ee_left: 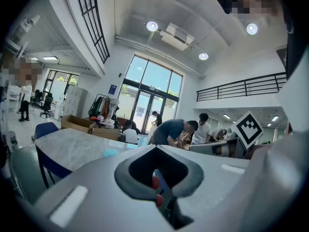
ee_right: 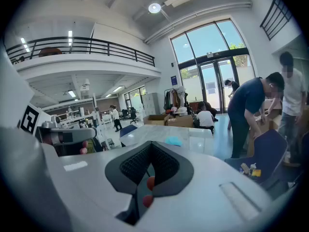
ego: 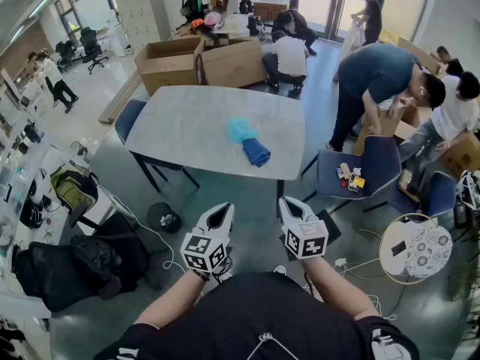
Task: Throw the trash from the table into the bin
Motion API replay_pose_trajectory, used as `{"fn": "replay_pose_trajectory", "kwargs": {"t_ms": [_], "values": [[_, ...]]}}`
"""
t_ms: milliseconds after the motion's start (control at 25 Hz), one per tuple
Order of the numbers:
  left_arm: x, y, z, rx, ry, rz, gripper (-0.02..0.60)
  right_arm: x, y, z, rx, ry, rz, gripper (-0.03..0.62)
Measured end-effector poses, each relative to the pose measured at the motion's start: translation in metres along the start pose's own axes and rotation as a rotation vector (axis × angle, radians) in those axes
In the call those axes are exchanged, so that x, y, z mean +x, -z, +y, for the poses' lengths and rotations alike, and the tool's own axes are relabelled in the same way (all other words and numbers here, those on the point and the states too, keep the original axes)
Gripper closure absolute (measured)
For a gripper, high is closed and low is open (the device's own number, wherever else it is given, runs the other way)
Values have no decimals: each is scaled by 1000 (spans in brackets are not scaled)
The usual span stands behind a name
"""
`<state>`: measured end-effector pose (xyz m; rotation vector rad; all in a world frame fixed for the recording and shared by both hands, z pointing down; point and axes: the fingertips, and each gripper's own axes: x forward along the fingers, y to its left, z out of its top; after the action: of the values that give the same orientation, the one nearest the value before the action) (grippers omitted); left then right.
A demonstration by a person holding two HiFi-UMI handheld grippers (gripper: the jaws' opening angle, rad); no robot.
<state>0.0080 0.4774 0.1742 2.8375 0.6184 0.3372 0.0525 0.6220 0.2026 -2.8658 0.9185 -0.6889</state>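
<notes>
The left gripper (ego: 221, 211) is being held with its jaws closed together and nothing between them. The right gripper (ego: 291, 202) is likewise being carried shut and empty. Both are being kept side by side close in front of the body and tilted slightly downward, which is judged to be a carrying posture, since nothing is yet within reach.

Farther out, the marble-topped table (ego: 187, 118) is being faced across a stretch of open floor. The trash is lying toward the table's right side: a teal crumpled piece (ego: 241, 130), with a blue cloth (ego: 256, 152) touching it on the near side. Both are well apart from the grippers.

A dark round bin (ego: 163, 217) is standing on the floor near the table's near-left leg, presumably so that a short carry is being allowed for.
</notes>
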Motion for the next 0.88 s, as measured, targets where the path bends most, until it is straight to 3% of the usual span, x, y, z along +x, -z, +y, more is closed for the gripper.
{"fn": "replay_pose_trajectory", "kwargs": {"t_ms": [880], "values": [[-17, 6, 28, -14, -2, 15, 581, 10, 7, 20, 44, 9, 10, 565]]}}
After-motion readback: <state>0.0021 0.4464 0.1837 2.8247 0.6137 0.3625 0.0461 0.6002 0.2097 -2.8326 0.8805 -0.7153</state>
